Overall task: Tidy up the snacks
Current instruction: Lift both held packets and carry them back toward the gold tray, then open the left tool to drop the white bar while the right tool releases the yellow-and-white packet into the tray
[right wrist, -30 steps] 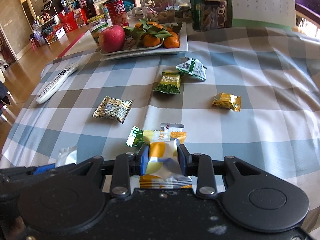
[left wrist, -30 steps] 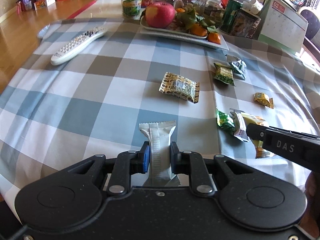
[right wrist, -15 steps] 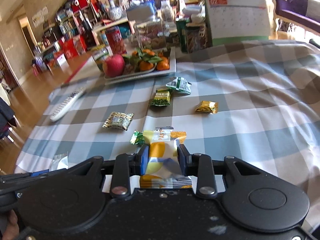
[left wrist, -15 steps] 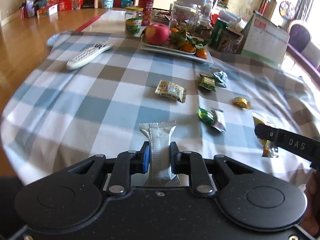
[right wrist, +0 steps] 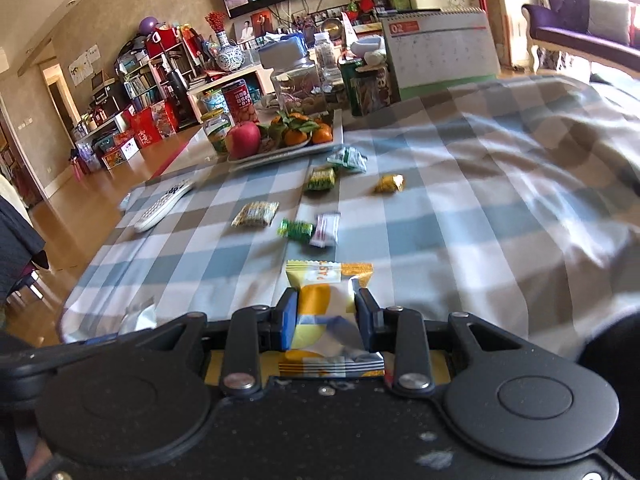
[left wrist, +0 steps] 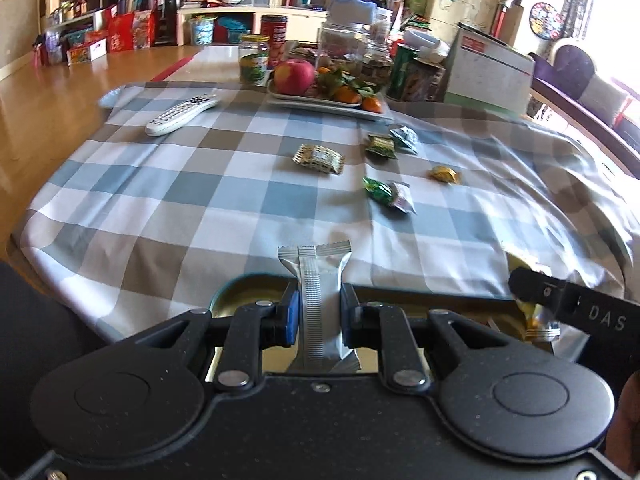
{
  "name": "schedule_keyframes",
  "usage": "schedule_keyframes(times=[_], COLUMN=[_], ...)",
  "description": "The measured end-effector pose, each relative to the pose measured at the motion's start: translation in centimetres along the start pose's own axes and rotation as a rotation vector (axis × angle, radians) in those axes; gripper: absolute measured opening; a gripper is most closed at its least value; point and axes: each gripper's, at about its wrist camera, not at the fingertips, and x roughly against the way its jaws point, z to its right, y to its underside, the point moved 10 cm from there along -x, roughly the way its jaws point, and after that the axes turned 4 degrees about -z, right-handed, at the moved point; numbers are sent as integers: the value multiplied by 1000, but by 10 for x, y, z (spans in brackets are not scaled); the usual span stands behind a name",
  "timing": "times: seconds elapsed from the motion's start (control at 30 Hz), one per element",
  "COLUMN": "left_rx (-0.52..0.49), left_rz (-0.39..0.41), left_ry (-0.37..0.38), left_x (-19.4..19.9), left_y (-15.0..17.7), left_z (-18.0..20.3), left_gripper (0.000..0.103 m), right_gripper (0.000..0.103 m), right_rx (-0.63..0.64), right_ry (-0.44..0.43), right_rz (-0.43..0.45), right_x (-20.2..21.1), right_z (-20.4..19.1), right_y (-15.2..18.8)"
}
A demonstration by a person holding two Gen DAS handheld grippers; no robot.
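Note:
My left gripper (left wrist: 319, 316) is shut on a silver snack bar packet (left wrist: 316, 268), held upright between the pads. It hangs over an open gold-green tin (left wrist: 240, 292) at the table's near edge. My right gripper (right wrist: 326, 320) is shut on a yellow and white snack packet (right wrist: 328, 280), also back at the near edge; a yellow surface shows beneath it. In the left wrist view the right gripper's finger (left wrist: 560, 300) shows at the right with its yellow packet. Several loose snacks lie on the checked tablecloth (left wrist: 180, 208): a gold patterned packet (left wrist: 319, 159), green packets (left wrist: 382, 146), a gold candy (left wrist: 444, 174).
A white remote control (left wrist: 182, 114) lies at the far left of the cloth. A white plate (left wrist: 320, 105) with an apple and oranges stands at the back, with jars, tins and a desk calendar (left wrist: 492, 76) behind. The cloth drops off at the near and left edges.
Both grippers have drawn back from the snacks toward the near table edge and risen a little, each still holding its packet. The tin has come into view under the left gripper.

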Motion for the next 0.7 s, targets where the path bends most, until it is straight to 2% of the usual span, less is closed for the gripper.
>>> schedule_keyframes(times=[0.33, 0.53, 0.7], left_rx=[-47, 11, 105], left_rz=[19, -5, -48], left_ry=[8, -2, 0], left_x=[16, 15, 5], left_y=[21, 25, 27], left_z=[13, 2, -13], left_gripper=[27, 27, 27], right_gripper=[33, 33, 33], right_rx=[-56, -32, -4], right_ry=[7, 21, 12], right_rz=[-40, -53, -61], right_x=[33, 40, 41], right_z=[0, -4, -10], right_y=[54, 67, 71])
